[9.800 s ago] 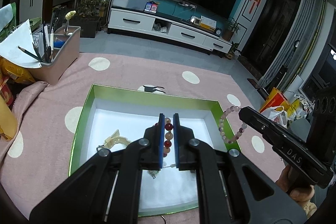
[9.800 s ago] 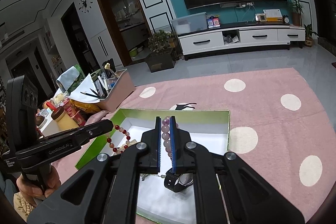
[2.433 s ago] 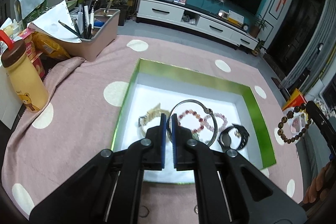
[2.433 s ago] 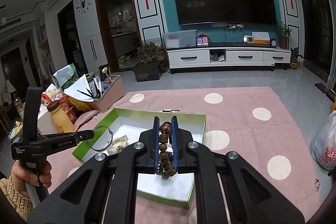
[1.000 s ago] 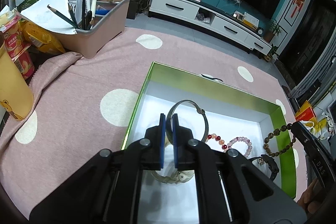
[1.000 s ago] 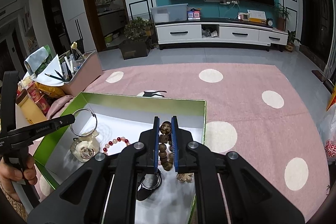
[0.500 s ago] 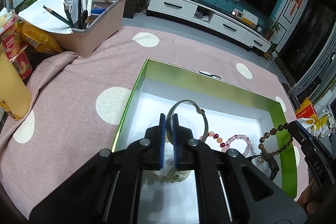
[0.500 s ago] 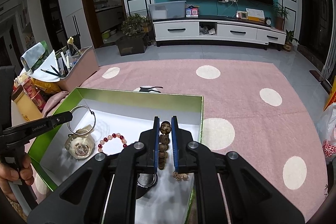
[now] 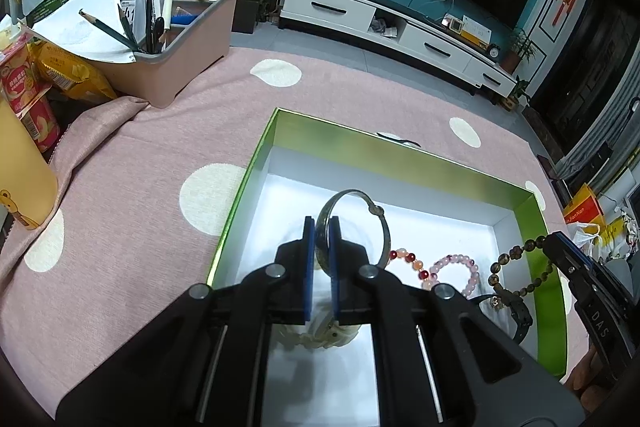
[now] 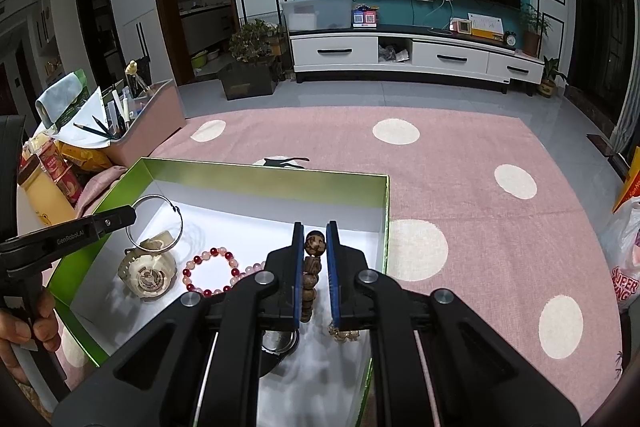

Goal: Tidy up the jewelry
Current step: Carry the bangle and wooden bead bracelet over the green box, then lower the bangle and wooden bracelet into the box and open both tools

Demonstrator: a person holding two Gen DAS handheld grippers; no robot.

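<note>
A green-walled box (image 9: 408,157) (image 10: 256,173) with a white floor lies on the pink dotted cloth. My left gripper (image 9: 321,227) is shut on a silver bangle (image 9: 370,209) and holds it over the box's left part, above a cream watch (image 10: 150,273). My right gripper (image 10: 315,233) is shut on a brown wooden bead bracelet (image 10: 314,243) (image 9: 516,267) that hangs over the box's right side. On the box floor lie a red and pink bead bracelet (image 10: 208,273), a pale pink bead bracelet (image 9: 456,267) and a black watch (image 9: 516,315).
A pink pen holder (image 9: 176,61) with pencils and paper stands at the back left. A yellow bottle (image 9: 22,175) and snack packs (image 9: 68,75) sit at the left edge. A plastic bag (image 10: 624,247) lies at the right.
Both grippers have sunk lower over the box with their bracelets still held. The bangle now hangs just above the cream watch.
</note>
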